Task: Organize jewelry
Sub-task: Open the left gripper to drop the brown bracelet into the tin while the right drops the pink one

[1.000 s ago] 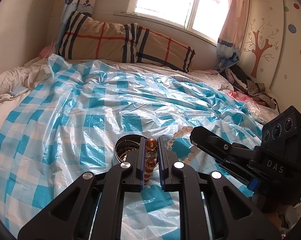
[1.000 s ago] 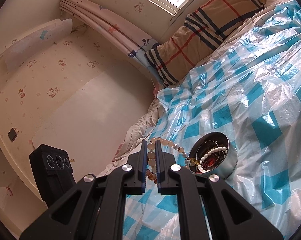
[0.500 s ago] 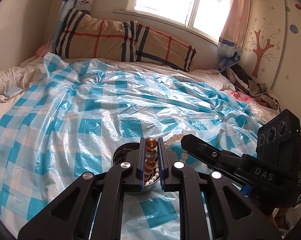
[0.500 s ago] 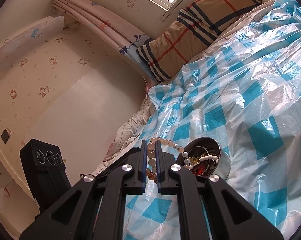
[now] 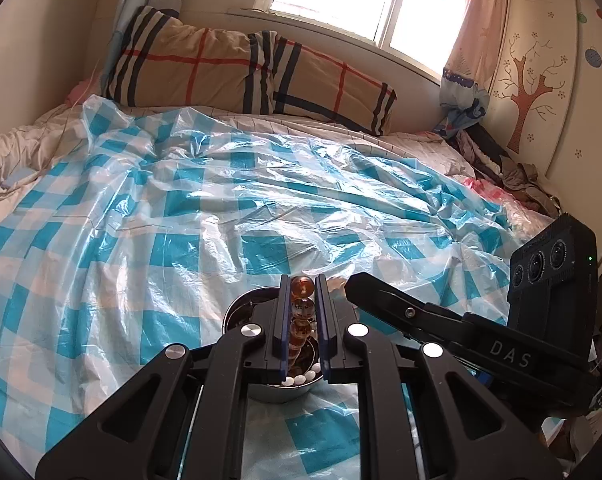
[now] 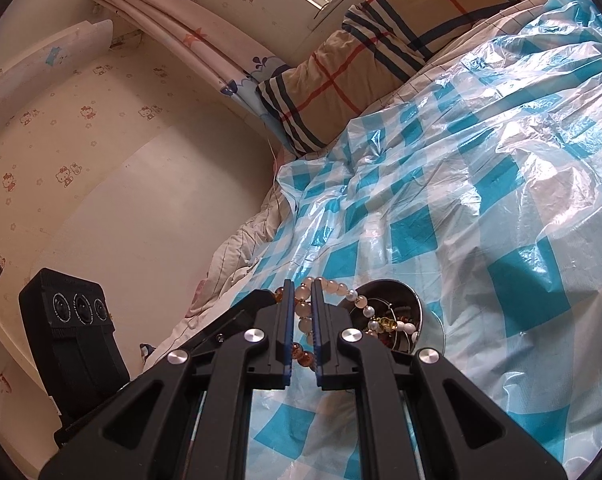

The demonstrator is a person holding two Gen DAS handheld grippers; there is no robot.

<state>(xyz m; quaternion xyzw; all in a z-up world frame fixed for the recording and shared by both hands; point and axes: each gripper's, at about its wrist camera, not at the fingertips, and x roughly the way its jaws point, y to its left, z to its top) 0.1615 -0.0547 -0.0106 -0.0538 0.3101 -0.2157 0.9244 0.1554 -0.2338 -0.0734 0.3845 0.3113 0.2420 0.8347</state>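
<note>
Both grippers pinch one bead bracelet above the metal tin: the left gripper clamps amber beads, the right gripper pale ones. The step looks like lowering it in; next, both jaws must open over the tin.

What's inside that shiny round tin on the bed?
In the tin there is a jumble of jewelry: white pearl beads, a yellow bead, dark red beads and thin wire hoops. The right gripper and its bracelet cover the tin's left side, and the bottom is hidden.
</note>
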